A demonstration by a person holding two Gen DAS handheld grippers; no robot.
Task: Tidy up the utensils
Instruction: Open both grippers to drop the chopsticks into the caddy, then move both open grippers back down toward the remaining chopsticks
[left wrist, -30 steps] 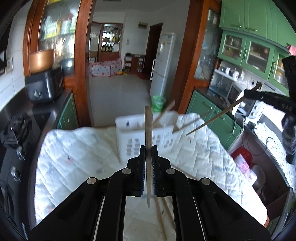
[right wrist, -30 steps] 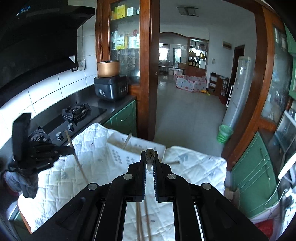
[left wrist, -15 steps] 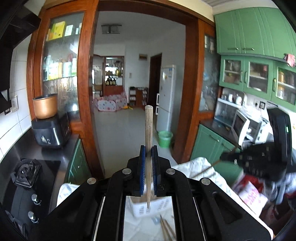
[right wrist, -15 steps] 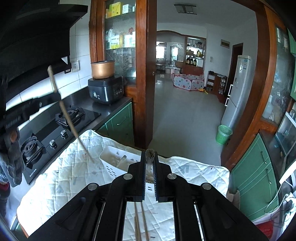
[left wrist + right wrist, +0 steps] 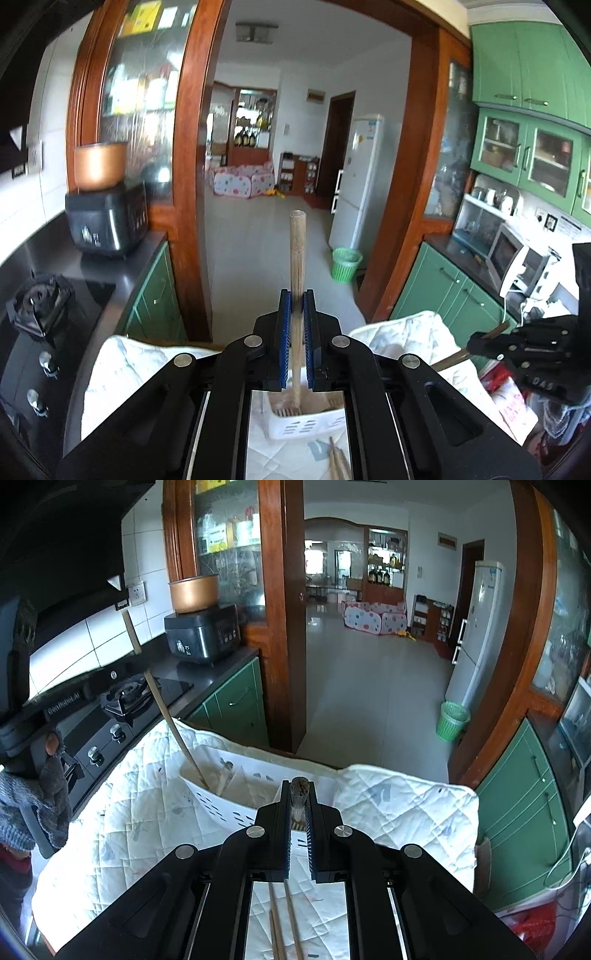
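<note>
At the far left of the right wrist view we see the left gripper held high over the stove side. Its chopstick slants down, and the lower tip is now inside the left compartment of the white basket; half a second ago this tip was only above the quilted cloth, beside the basket. In the left wrist view the same left gripper has its blue pads pressed on the upright chopstick, and below, in the lower middle of that frame, the basket shows with other sticks already in it. We judge that this chopstick is nearly delivered and only the release remains. In the middle of the right wrist view the right gripper is closed narrow on a second chopstick, seen end-on, just before the basket's near wall. More loose chopsticks lie on the cloth at the bottom of this frame, so the task is not finished. At the right edge of the left wrist view the right gripper has dropped lower than before, toward the cloth.
</note>
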